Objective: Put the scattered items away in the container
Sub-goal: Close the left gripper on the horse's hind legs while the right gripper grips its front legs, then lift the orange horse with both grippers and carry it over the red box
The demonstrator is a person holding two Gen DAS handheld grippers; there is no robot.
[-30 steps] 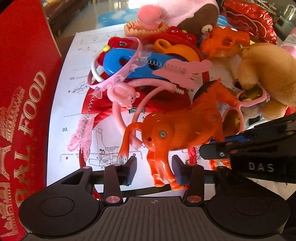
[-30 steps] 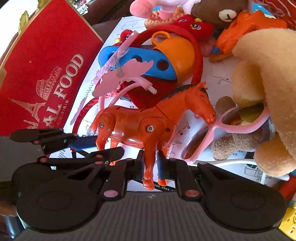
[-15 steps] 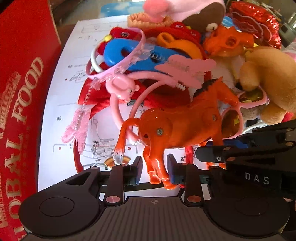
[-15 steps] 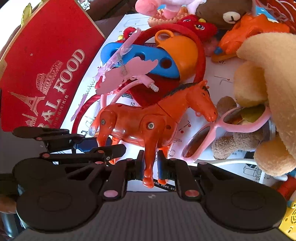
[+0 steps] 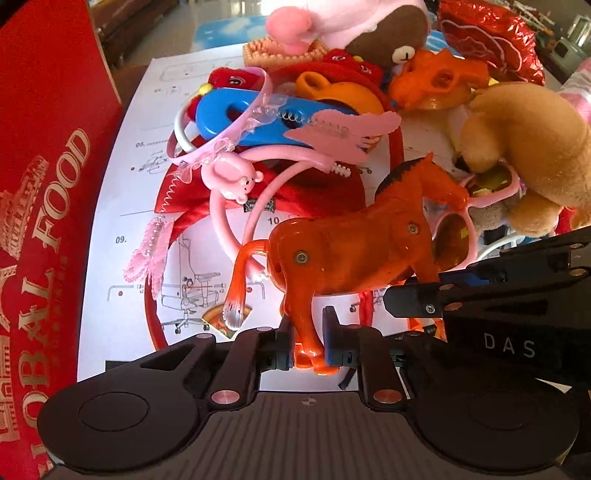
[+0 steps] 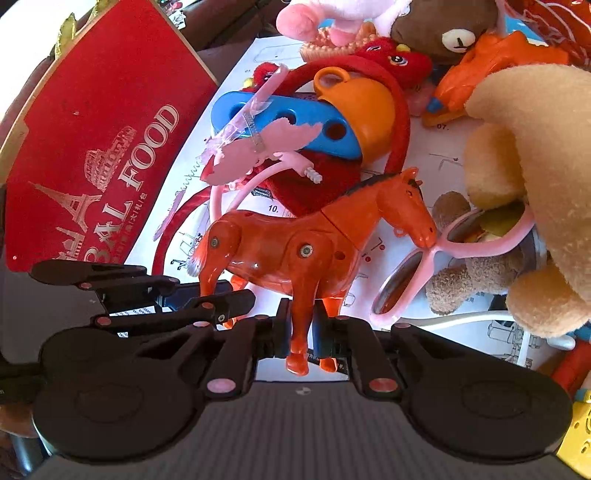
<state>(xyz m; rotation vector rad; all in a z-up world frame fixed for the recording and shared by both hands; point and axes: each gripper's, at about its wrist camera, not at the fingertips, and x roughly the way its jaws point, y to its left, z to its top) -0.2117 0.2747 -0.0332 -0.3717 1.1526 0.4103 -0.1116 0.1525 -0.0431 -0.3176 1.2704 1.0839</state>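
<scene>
An orange plastic horse [image 5: 354, 251] stands upright on the white instruction sheet, head to the right; it also shows in the right wrist view [image 6: 295, 243]. My left gripper [image 5: 309, 343] is shut on the horse's hind leg. My right gripper [image 6: 300, 332] is shut on its front leg. Each gripper shows in the other's view, the right one [image 5: 480, 295] at the horse's front, the left one [image 6: 155, 295] at its rear. A red "GLOBAL FOOD" box [image 5: 40, 221] stands to the left, also in the right wrist view [image 6: 92, 155].
Behind the horse lies a pile: blue plastic piece [image 5: 258, 118], pink headbands [image 5: 236, 177], red bow [image 5: 295, 192], orange cup [image 6: 362, 107], pink sunglasses [image 6: 436, 266], tan plush [image 6: 535, 184], brown bear plush [image 5: 388, 40], orange toy gun [image 5: 439, 77], red foil balloon [image 5: 491, 33].
My left gripper has moved in and closed on the horse's hind leg. My right gripper has kept its hold on the front leg; the horse has hardly shifted.
</scene>
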